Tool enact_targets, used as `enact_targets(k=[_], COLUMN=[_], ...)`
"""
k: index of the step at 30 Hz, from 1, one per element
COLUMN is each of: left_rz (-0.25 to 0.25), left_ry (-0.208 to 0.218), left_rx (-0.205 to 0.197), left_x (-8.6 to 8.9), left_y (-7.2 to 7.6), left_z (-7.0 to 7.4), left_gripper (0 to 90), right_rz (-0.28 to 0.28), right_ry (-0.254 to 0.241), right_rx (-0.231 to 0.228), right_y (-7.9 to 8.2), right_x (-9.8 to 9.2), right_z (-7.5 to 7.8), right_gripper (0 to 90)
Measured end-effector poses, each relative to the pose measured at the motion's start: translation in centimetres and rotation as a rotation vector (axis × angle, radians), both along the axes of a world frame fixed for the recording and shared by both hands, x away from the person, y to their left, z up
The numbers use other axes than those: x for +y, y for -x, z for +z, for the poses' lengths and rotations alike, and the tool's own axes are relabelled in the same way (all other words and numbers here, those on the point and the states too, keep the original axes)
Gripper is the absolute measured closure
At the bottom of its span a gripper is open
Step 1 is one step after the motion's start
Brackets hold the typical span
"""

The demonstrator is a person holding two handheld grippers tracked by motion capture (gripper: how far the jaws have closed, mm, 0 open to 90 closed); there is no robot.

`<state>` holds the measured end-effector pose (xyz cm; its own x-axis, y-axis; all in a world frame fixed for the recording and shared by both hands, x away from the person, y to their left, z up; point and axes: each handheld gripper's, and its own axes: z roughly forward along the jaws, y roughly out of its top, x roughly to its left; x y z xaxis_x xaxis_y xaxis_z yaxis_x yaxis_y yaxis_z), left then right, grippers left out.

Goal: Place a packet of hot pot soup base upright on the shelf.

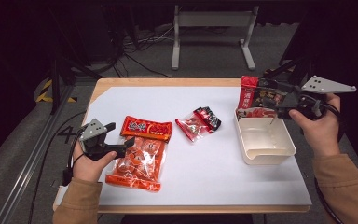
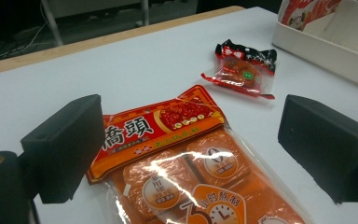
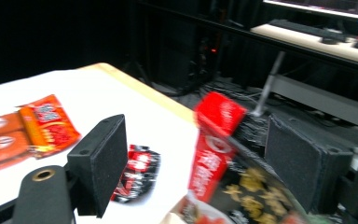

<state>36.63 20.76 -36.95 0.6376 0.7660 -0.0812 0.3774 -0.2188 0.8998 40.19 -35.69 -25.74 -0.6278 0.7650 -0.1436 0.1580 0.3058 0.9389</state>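
A large orange snack packet (image 1: 137, 156) lies flat at the left of the white table top. My left gripper (image 1: 120, 134) hovers over its near-left edge, open, with its jaws either side of the packet's red header (image 2: 161, 123) and not touching it. A red-and-black packet (image 1: 248, 91) stands upright at the far end of the white bin (image 1: 286, 149). My right gripper (image 1: 261, 98) is open around this packet (image 3: 219, 154); its left pad stands well off it. Two small red-and-black packets (image 1: 198, 122) lie in the middle of the table.
The bin (image 2: 326, 46) sits near the table's right edge, with the wooden table rim (image 1: 168, 81) behind it. Beyond the table stand a metal frame (image 1: 209, 32) and loose cables on the floor. The small packets (image 2: 244, 67) lie between the orange packet and the bin.
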Motion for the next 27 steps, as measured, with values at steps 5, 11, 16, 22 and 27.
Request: enact_targets(k=[5,11,16,22,27], left_rz=[0.000,-0.003,-0.016,-0.018,-0.019], left_ry=[-0.021,-0.037,-0.033,-0.029,-0.036], left_rx=[0.013,0.022,0.020,0.024,0.036], left_x=[0.6,1.1,1.3,1.3,1.3], left_y=[-0.2,-0.7,-0.9,-1.1,-1.5], left_z=[0.2,0.1,0.1,0.1,0.0], left_gripper=[8.1,9.0,10.5,11.3,12.9], right_rz=[0.031,0.086,0.131,0.168,0.184], right_ry=[-0.002,-0.004,-0.030,-0.054,-0.082], right_rx=[0.005,0.019,0.032,0.040,0.054], right_y=[0.5,1.2,1.9,2.8,3.2], right_x=[1.1,2.3,3.0,3.5,3.5], right_z=[0.2,-0.2,-0.4,-0.6,-0.8], right_gripper=[21.9,21.9,22.0,21.7,21.9])
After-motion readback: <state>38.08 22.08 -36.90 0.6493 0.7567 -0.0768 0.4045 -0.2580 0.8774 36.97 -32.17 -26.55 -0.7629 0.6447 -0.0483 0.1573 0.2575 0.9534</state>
